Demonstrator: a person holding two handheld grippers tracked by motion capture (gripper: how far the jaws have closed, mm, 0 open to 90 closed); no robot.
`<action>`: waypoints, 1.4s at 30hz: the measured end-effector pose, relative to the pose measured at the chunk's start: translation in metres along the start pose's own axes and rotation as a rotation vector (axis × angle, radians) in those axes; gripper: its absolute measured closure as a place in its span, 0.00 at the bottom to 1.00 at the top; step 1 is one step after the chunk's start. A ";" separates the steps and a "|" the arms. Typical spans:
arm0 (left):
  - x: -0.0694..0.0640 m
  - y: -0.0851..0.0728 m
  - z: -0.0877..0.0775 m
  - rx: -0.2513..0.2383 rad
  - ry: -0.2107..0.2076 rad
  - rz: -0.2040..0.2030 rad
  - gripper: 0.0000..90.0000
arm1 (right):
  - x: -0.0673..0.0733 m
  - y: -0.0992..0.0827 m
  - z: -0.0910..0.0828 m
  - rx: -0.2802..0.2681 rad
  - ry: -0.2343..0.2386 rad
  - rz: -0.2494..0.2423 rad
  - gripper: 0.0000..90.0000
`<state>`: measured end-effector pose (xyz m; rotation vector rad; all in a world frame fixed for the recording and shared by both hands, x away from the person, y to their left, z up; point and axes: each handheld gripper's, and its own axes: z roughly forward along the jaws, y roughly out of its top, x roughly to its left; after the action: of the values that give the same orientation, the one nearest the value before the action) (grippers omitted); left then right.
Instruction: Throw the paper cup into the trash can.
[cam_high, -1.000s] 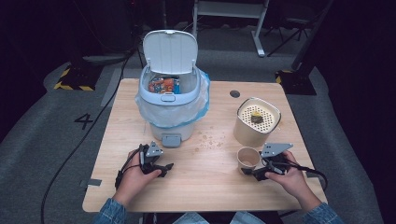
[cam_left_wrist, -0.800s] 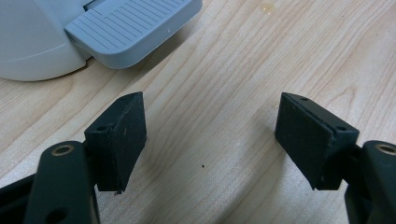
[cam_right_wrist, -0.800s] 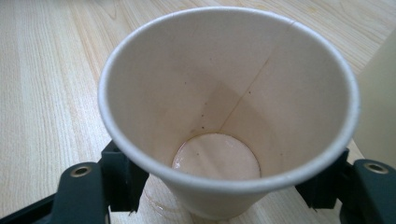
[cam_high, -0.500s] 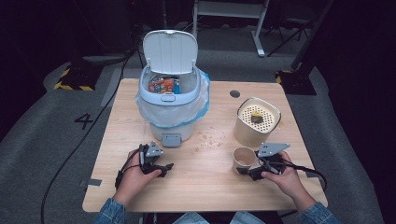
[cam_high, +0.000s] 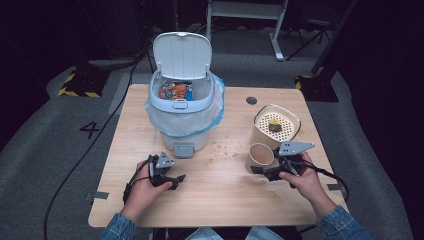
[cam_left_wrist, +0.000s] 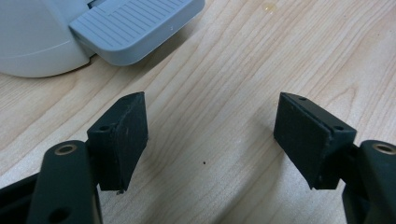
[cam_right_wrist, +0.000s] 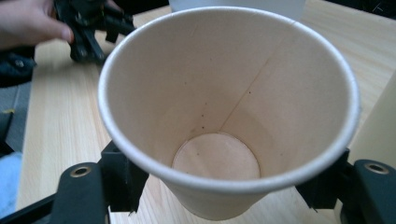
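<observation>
- High view: right gripper clamped on the paper cup, near the front right of the wooden table, just beside the cream strainer pot
- Change: a second ago the paper cup stood lower and nearer the table's front edge; it now sits a little higher and closer to the pedal bin, its mouth tipped toward the camera
- Meaning: judged a lift-off, with the cup likely on its way to the bin, whose lid already stands open
- Right gripper view: cup interior empty, a few dark specks on the wall; black jaws press its sides from both flanks
- Left gripper view: left gripper wide apart with nothing between, over bare wood just before the bin's grey pedal
- Writing: a numeral 4 on the floor left of the table; orange packaging in the bin, print too small to read
</observation>
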<state>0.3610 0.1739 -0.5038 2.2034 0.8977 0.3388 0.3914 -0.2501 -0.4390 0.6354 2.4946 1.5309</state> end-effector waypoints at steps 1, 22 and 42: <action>0.001 0.000 -0.001 0.002 0.006 0.004 0.31 | -0.001 0.004 -0.001 -0.003 -0.003 0.002 0.34; -0.003 -0.019 -0.033 -0.011 0.058 -0.058 0.33 | -0.015 0.109 -0.008 -0.014 -0.067 -0.086 0.34; 0.004 -0.017 -0.021 0.022 0.015 -0.056 0.30 | -0.031 0.188 0.001 0.035 -0.095 -0.165 0.34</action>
<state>0.3453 0.1961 -0.5010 2.1935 0.9740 0.3206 0.4716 -0.1893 -0.2771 0.4818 2.4401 1.3697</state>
